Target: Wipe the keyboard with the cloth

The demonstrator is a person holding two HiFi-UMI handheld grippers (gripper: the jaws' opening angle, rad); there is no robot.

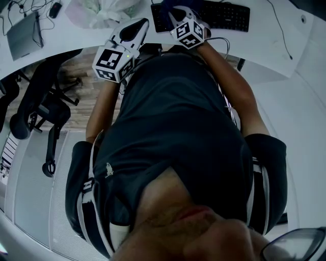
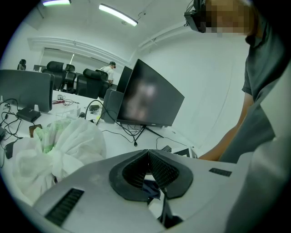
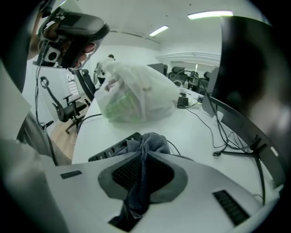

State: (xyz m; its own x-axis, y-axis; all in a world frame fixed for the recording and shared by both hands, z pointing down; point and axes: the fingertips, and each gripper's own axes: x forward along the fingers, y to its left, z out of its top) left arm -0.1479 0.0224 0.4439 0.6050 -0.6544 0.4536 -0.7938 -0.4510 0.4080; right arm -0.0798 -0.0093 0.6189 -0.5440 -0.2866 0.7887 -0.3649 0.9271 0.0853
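A black keyboard [image 1: 224, 18] lies on the white desk [image 1: 265, 48] at the far edge of the head view. My right gripper [image 1: 176, 15] hangs over the keyboard's left end, shut on a grey-blue cloth [image 1: 179, 6]. In the right gripper view the cloth [image 3: 152, 141] is pinched between the jaws of the right gripper [image 3: 144, 154] and bunches above the keyboard [image 3: 111, 151]. My left gripper [image 1: 145, 23] is held to the left of the keyboard, near the desk edge. In its own view the left gripper [image 2: 148, 154] has its jaws together with nothing between them.
A white plastic bag [image 1: 109, 12] with green contents sits left of the keyboard. A dark monitor [image 2: 150, 98] stands behind it, with cables [image 3: 223, 136] trailing over the desk. A grey laptop [image 1: 23, 35] lies at the far left and a black office chair [image 1: 46, 102] stands on the floor.
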